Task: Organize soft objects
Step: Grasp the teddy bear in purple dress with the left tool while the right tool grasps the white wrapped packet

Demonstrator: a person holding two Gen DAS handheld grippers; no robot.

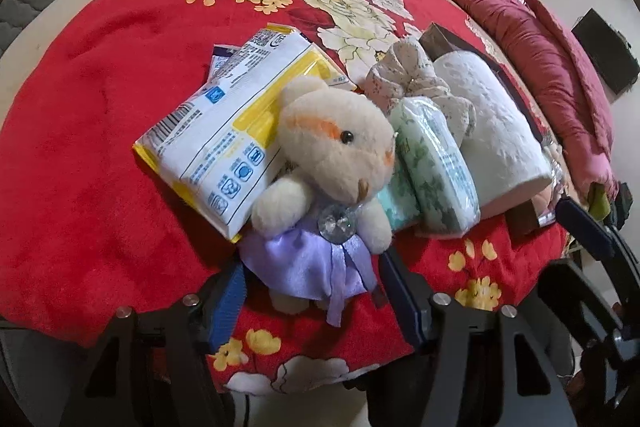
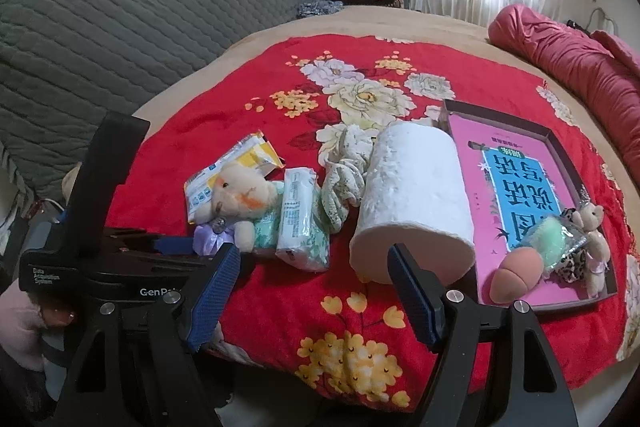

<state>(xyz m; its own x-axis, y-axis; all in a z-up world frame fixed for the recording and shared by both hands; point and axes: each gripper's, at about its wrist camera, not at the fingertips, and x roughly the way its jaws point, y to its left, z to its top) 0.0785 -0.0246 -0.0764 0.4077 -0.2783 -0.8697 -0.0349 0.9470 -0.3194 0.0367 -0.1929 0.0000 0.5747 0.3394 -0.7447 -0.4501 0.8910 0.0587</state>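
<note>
the cream plush bear in a lilac satin skirt (image 1: 332, 163) is straddled by the left gripper (image 1: 312, 291), whose jaws stand apart at its skirt, not visibly pressing. only the slippery skirt could be pinched, so the bear may slide out when lifted, or the yellow-and-white plastic packet (image 1: 224, 131) it leans on could be dragged along. the right gripper (image 2: 314, 291) is held open before the white paper roll (image 2: 416, 195), empty; the brown tray (image 2: 560, 147) lies just beyond.
</note>
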